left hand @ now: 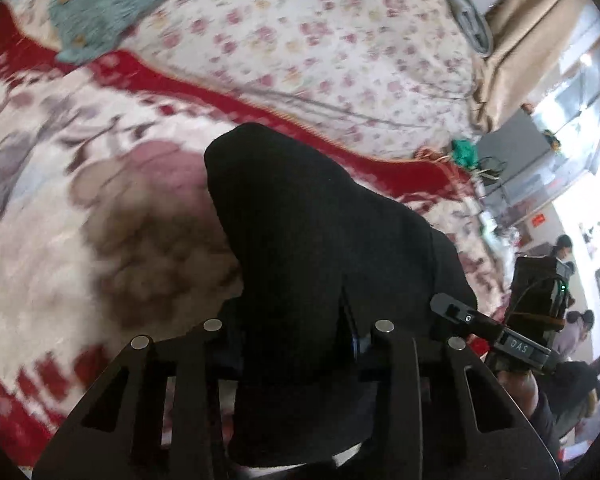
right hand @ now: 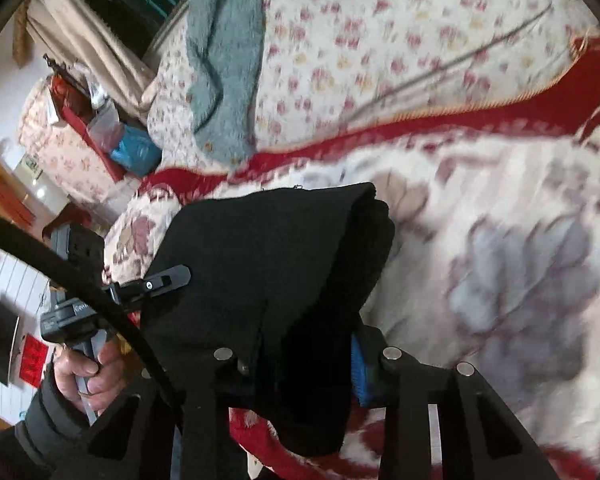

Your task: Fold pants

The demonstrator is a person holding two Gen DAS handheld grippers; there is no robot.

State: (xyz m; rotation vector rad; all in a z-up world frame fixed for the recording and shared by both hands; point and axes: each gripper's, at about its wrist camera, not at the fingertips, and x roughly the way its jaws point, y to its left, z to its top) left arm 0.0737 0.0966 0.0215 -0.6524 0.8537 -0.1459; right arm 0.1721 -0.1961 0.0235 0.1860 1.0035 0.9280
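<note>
The black pants (left hand: 300, 240) hang bunched between my two grippers, lifted above the bed. My left gripper (left hand: 296, 344) is shut on the pants, which drape over and hide its fingertips. In the right wrist view my right gripper (right hand: 308, 360) is shut on the same black pants (right hand: 268, 264), with a blue pad (right hand: 358, 372) showing beside the cloth. The right gripper shows at the right edge of the left wrist view (left hand: 472, 320), and the left gripper at the left of the right wrist view (right hand: 156, 280), both against the pants.
Below lies a red and white floral blanket (left hand: 80, 200) over a flowered sheet (left hand: 320, 40). A teal fluffy garment (left hand: 96, 4) lies on the bed's far side, also in the right wrist view (right hand: 224, 60). Beige curtains (left hand: 532, 32) and people (left hand: 576, 328) stand beyond the bed.
</note>
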